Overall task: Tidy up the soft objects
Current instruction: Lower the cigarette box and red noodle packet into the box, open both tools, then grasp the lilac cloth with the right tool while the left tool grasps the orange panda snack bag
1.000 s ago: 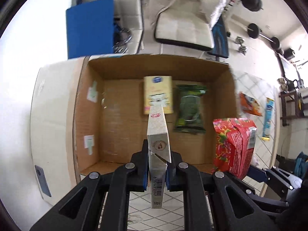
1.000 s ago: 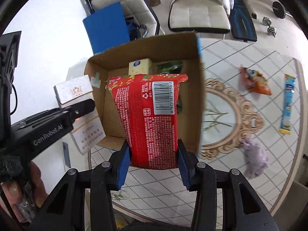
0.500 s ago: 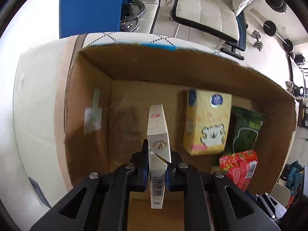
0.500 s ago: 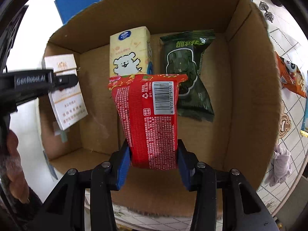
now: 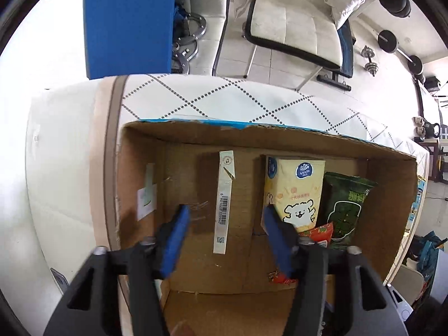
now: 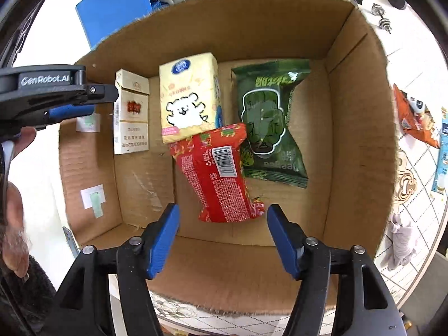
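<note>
Where the left wrist view looks down into the cardboard box (image 5: pixel 280 140), the left gripper (image 5: pixel 226 238) fills the lower half of the frame with its blue pads spread wide apart, holding nothing. A slim white carton (image 5: pixel 224 204) stands on its narrow edge on the box floor at centre frame, between the pads but touching neither. To its right stands a yellow tissue pack (image 5: pixel 294 193) with a cartoon bear, then a green snack bag (image 5: pixel 347 207), and a corner of a red snack bag (image 5: pixel 316 231) peeks out beside the right pad.

From the right wrist view, the right gripper (image 6: pixel 222 238) at the bottom of the frame is likewise open and empty. The red snack bag (image 6: pixel 221 173) lies at centre frame on the box floor, its top edge overlapping the tissue pack (image 6: pixel 189 99) and the green bag (image 6: pixel 268 120). At left, the white carton (image 6: pixel 131 113) stands just beside the left gripper's tip.
</note>
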